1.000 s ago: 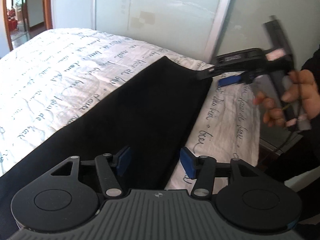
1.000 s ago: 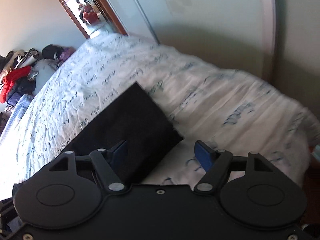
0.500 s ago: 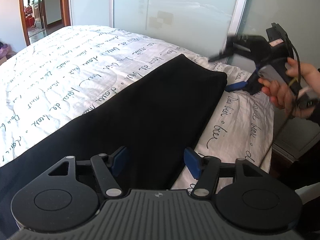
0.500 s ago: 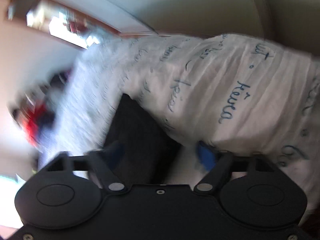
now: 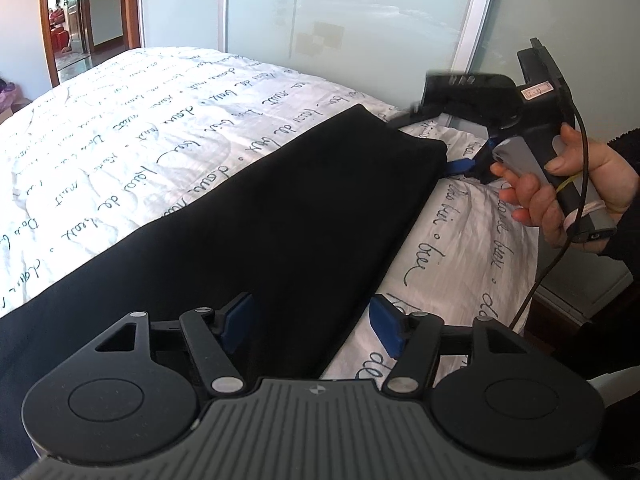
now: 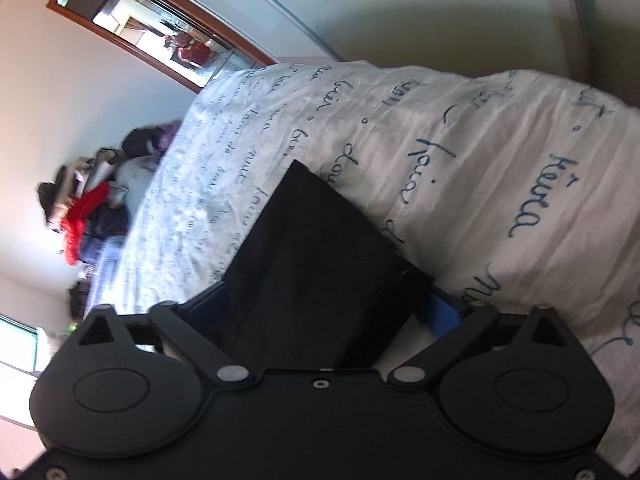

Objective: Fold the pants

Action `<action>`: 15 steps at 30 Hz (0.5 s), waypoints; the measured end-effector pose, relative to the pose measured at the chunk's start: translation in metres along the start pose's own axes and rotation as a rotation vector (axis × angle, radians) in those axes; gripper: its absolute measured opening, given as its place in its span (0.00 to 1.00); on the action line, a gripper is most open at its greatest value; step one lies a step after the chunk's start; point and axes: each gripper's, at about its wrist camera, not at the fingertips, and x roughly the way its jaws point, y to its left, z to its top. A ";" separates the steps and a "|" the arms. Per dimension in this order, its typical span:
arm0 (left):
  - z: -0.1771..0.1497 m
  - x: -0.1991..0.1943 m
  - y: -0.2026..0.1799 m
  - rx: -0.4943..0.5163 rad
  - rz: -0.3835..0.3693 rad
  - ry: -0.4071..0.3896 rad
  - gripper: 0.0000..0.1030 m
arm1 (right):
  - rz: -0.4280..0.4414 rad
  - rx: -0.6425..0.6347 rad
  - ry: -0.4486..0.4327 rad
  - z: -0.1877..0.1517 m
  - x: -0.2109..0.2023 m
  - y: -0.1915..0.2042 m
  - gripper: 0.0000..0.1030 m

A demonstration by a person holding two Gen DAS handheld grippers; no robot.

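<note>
— White quilted bedspread with dark handwriting printed on it covers the bed. Where do the pants lie on it?

— On its near side. The black cloth pants lie flat as one long band, which runs from the lower left of the left wrist view up to a squared end close to the bed's right edge.

— And the left gripper?

— It hangs over the long right edge of the pants. Its jaws are spread and have just been opening a little. One blue pad is above the black cloth, the other above the bedspread, and nothing is pinched.

— What about the right gripper?

— It is at the far squared end. Its jaws have just been closing, and the end of the pants is between them. In the left wrist view one finger stands over the end and the blue pad stands beside the corner, with a gap to the cloth, so I read the jaws as apart and not yet pinching.

— Who holds it?

— A person's hand in a dark sleeve grips its grey handle, and a thin black cable hangs down from it.

— And around the bed?

— Frosted glass sliding doors stand behind it, a wooden-framed doorway opens at the far left, and a pile of red and dark clothes lies beyond the far side.
</note>
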 end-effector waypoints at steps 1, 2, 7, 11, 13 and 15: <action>-0.001 0.000 0.000 0.000 -0.001 0.002 0.65 | -0.050 -0.036 -0.009 -0.002 -0.003 0.005 0.62; -0.001 -0.001 0.000 0.002 -0.002 0.004 0.66 | -0.083 -0.059 -0.017 -0.004 -0.005 0.008 0.41; -0.002 0.002 -0.003 0.005 -0.002 0.010 0.66 | -0.053 -0.035 -0.020 -0.005 -0.008 -0.006 0.11; 0.000 0.004 -0.005 0.001 -0.001 0.009 0.66 | -0.006 -0.065 -0.024 -0.007 -0.012 -0.006 0.09; 0.000 0.005 -0.006 0.005 0.000 0.006 0.66 | -0.008 -0.081 -0.027 -0.006 -0.010 -0.002 0.09; 0.000 0.004 -0.006 0.007 0.007 0.000 0.66 | -0.004 -0.108 -0.024 -0.008 -0.013 0.002 0.09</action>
